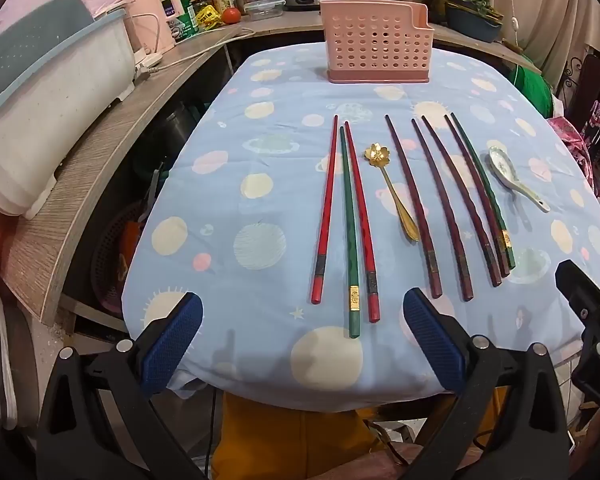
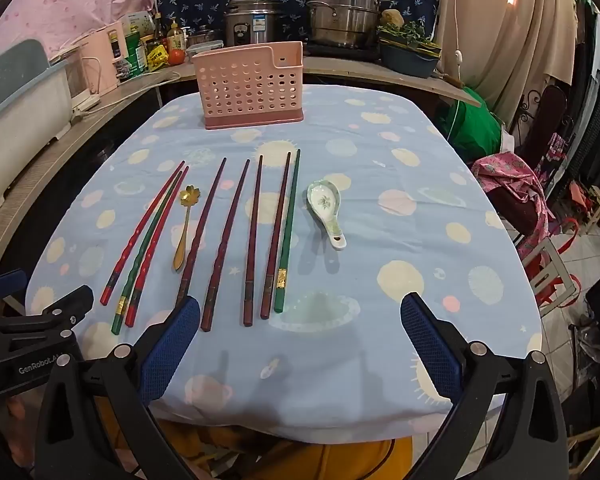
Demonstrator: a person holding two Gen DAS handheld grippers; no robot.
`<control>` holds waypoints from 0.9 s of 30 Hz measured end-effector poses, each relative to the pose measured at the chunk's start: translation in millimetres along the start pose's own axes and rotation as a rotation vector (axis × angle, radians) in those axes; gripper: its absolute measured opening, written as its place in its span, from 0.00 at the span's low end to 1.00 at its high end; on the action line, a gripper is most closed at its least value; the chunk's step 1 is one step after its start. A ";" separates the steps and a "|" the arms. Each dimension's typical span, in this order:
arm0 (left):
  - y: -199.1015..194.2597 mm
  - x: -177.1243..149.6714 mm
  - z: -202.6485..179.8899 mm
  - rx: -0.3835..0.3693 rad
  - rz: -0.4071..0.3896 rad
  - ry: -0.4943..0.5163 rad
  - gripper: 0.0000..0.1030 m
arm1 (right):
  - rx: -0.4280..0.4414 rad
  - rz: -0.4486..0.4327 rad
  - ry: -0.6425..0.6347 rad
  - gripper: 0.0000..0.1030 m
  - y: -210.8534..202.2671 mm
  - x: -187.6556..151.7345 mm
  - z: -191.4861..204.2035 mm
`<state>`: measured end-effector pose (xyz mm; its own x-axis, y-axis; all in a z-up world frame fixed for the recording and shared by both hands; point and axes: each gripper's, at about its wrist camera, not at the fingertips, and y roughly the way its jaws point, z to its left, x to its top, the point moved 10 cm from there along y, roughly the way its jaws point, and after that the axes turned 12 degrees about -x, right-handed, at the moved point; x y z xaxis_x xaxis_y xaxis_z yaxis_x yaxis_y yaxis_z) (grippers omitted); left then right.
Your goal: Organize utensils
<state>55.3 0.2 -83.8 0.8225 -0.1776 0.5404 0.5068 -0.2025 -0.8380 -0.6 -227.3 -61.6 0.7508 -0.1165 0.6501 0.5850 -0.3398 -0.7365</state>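
A pink perforated utensil holder [image 1: 376, 42] [image 2: 249, 85] stands at the far end of the table. Several chopsticks lie in a row: red ones [image 1: 325, 210] [image 2: 142, 234], green ones [image 1: 349, 232] [image 2: 288, 232] and dark maroon ones [image 1: 446, 208] [image 2: 224, 242]. A gold flower-shaped spoon [image 1: 392, 190] [image 2: 183, 228] lies among them. A white ceramic spoon [image 1: 514, 178] [image 2: 327, 210] lies at the right. My left gripper [image 1: 302, 338] is open and empty above the near table edge. My right gripper [image 2: 300, 340] is open and empty, beside the left one.
The table has a blue planet-print cloth [image 1: 260, 208] [image 2: 420, 240]. A wooden counter [image 1: 100, 152] with a white bin [image 1: 40, 120] runs along the left. Pots and a rice cooker [image 2: 256, 20] stand behind. A chair with pink cloth [image 2: 516, 196] is at the right.
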 end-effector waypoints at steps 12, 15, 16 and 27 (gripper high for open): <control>-1.0 4.0 -5.3 0.005 -0.001 0.000 0.93 | 0.004 0.004 -0.003 0.94 0.5 -0.4 -0.6; -1.7 2.4 -3.4 0.000 -0.005 0.008 0.93 | 0.005 0.003 -0.005 0.94 -0.9 -1.1 -0.3; -1.4 2.6 -3.6 0.001 -0.004 0.007 0.93 | 0.005 0.003 -0.005 0.94 -0.6 -1.4 0.5; 1.0 2.8 -3.5 0.004 -0.004 0.010 0.93 | 0.007 0.007 -0.005 0.94 -0.1 -2.6 2.3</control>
<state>57.1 -3.8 -82.8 0.8179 -0.1863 0.5444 0.5111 -0.1994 -0.8361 -1.9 -224.8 -63.7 0.7561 -0.1144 0.6444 0.5822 -0.3323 -0.7420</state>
